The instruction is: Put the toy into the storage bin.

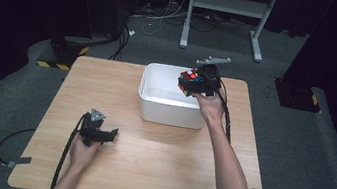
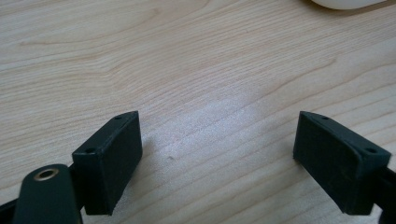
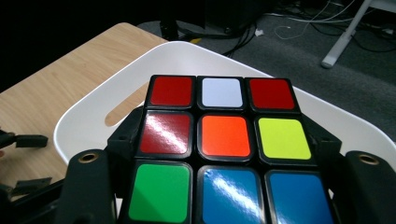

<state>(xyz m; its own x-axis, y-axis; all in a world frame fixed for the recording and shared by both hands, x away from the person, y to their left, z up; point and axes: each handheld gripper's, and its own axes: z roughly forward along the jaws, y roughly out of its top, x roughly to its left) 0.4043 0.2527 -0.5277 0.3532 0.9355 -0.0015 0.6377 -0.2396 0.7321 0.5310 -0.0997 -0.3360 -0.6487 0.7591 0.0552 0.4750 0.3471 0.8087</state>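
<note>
Above the white bin (image 1: 171, 106), the right gripper (image 1: 197, 82) clamps the puzzle cube (image 1: 188, 82).

A light wooden table (image 1: 147, 157) bears a white tub (image 1: 169, 110) near its far edge.

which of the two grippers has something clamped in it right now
The right gripper, held over the white bin: its jaws are shut on the puzzle cube. The left gripper has its jaws wide open above the bare wooden table.

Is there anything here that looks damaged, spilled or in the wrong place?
Nothing stands out. The right tongs hold a scrambled Rubik's cube above the white bin, which sits upright. The left tongs rest open over the bare wooden table.
</note>
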